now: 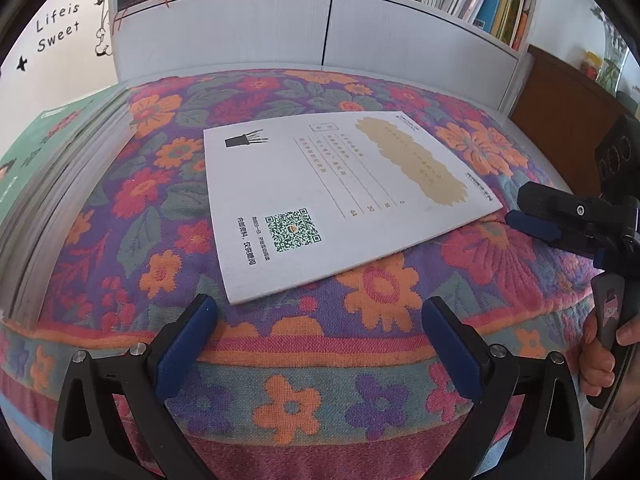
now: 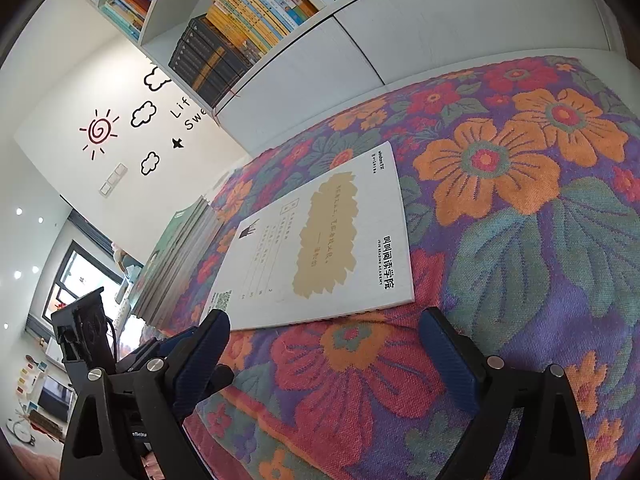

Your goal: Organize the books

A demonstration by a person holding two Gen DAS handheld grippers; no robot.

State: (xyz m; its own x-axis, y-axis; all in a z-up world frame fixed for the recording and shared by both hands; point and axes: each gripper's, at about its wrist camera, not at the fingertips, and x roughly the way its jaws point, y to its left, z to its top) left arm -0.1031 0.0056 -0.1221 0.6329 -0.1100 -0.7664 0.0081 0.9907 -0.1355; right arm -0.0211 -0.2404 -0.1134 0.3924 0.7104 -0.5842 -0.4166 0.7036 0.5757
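Booklet [image 1: 336, 196], thin and white, lies flat and face up on the flowered cloth [image 1: 360, 292]; its cover carries a tan ragged-edged patch, ruled lines of small print, a black drawing of a pot with brushes and a green square code near one corner; nothing grips it. To its left in the left wrist view stands a thick stack of books [image 1: 52, 184], topmost cover green, page edges turned toward the booklet, well apart from it; the stack rests on the same cloth. The left claw [image 1: 318, 344] hovers just short of the booklet's near edge, its blue-padded jaws spread wide with only cloth between them. The right claw [image 2: 324, 356] sits near the booklet's other short edge, jaws likewise wide and holding nothing; the left wrist view shows it at the right margin, one blue pad pointing at the booklet's corner, with a hand [image 1: 604, 348] wrapped round its handle. The right wrist view shows the left claw's body low at the left, beside the stack. Behind the cloth rises a white bookcase [image 1: 328, 28]; closed doors below, a packed row of upright books above, dark volumes at its left end. The wall beside it bears stickers: sun, clouds, a star and lettering.
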